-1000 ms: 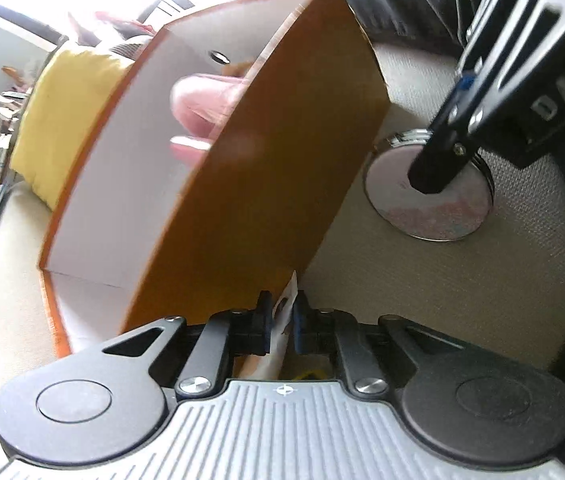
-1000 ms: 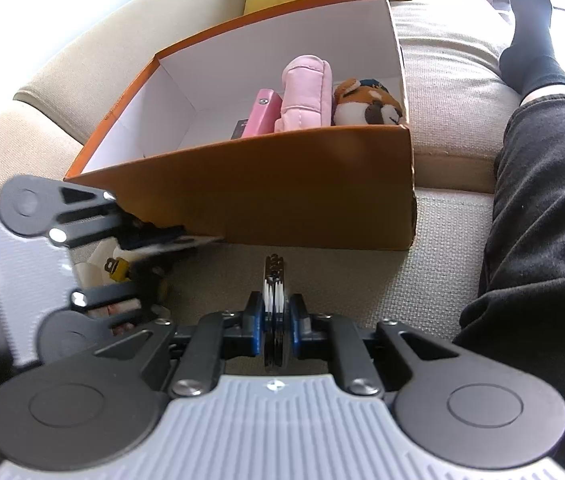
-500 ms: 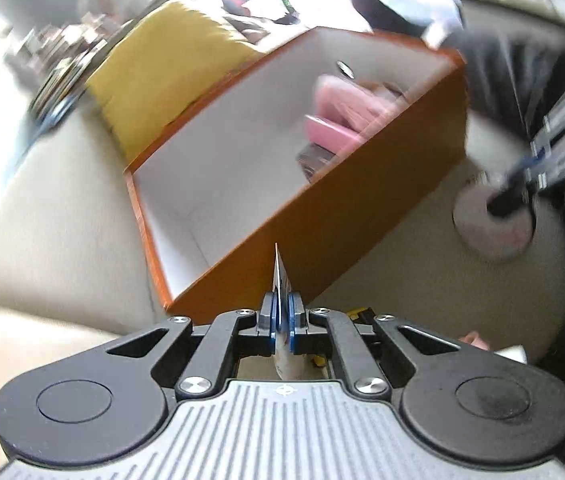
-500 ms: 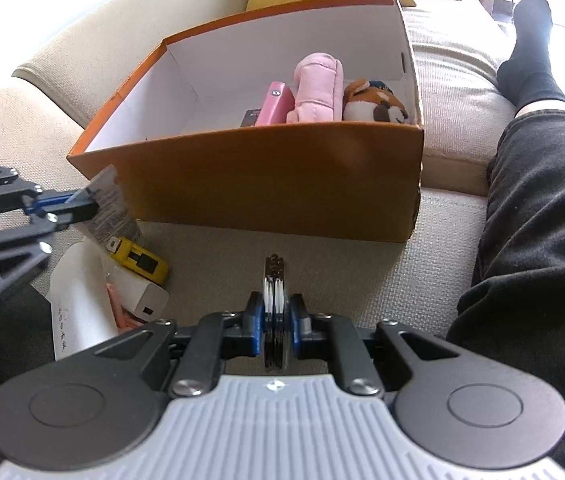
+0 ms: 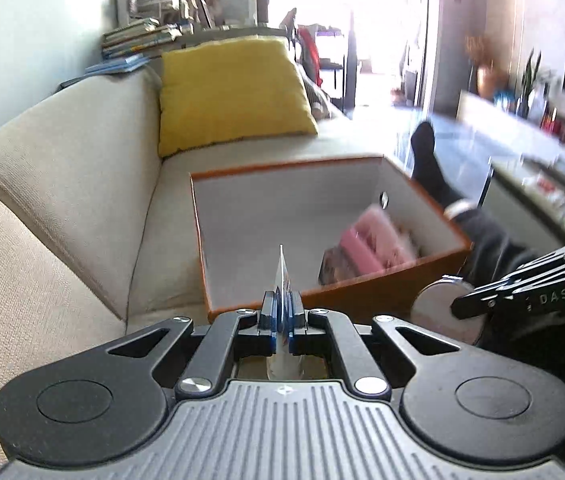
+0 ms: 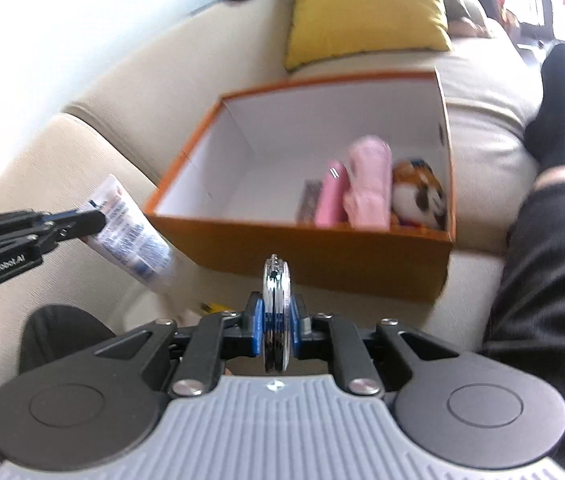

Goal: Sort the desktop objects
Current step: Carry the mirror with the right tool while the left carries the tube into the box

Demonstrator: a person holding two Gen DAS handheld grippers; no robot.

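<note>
Left tongs (image 5: 281,312) are clamped tight on the flat end of a white tube (image 6: 130,232) with blue print, and from the right wrist view that tube hangs in the air just left of the orange box (image 6: 322,248), its fat end tilted down toward the sofa (image 6: 122,140). In the left wrist view the tube shows only as a thin edge standing up between the pads, lined up with the near left corner of the box.

Right tongs (image 6: 276,320) are narrow, pinched on a round silver compact (image 6: 276,280) held on edge, right in front of the box's near wall. The left camera catches the same disc (image 5: 446,312) face-on, just off the box's near right corner.

Inside the box, against its right side: a pink case (image 6: 332,196), a paler pink soft thing (image 6: 368,184) and a brown-and-white plush toy (image 6: 418,196) in the corner. The rest of the white floor is bare.

Beyond the box, a yellow cushion (image 6: 366,8) leans on the sofa back. To the box's right, a dark trouser leg (image 6: 550,280) and a black sock (image 6: 554,112). A bit of something yellow (image 6: 212,307) peeks out below the tube, too hidden to name.
</note>
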